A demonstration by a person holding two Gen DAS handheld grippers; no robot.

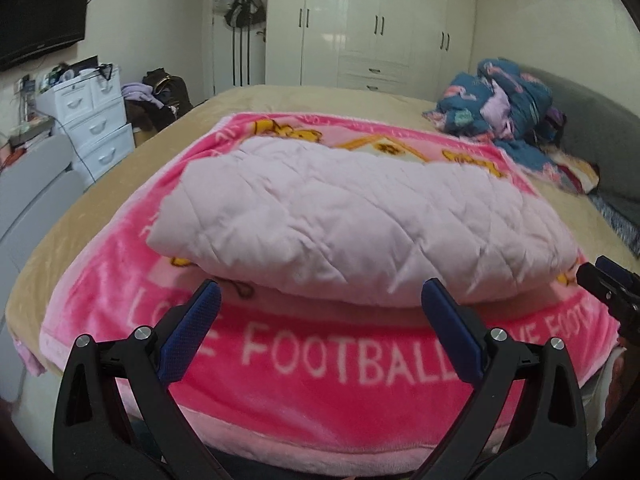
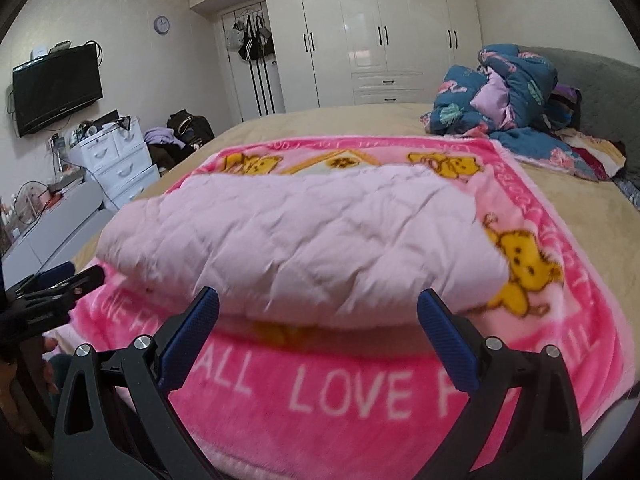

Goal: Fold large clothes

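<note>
Both of your grippers hang at the near edge of the bed with nothing between their fingers. The left gripper [image 1: 320,292] has its blue pads spread wide, and so does the right gripper [image 2: 318,300].

The quilted lilac garment [image 1: 352,224] lies as a thick folded bundle at 12 o'clock from each gripper, on top of the pink blanket [image 1: 340,364] that covers the tan bed [image 1: 300,96]. Its rounded near fold sits just beyond both sets of fingertips. The blue floral bedding [image 2: 508,96] is heaped at 2 o'clock, well apart from the work.

Hazards from this position, by judgement:

1. Catching the blanket. The plush pink pile lies directly under the bundle edge. A low approach would likely pinch both fabrics and drag the blanket along.
2. Partial grip. The bundle is thick and layered. Closing on the top layer alone could peel it open and undo the fold.
3. Uneven lift. If one gripper closes deeper than the other, the bundle may twist or sag between them.
4. Slippage. Puffy padding compresses, so a shallow bite at the rounded edge may slide off.
</note>
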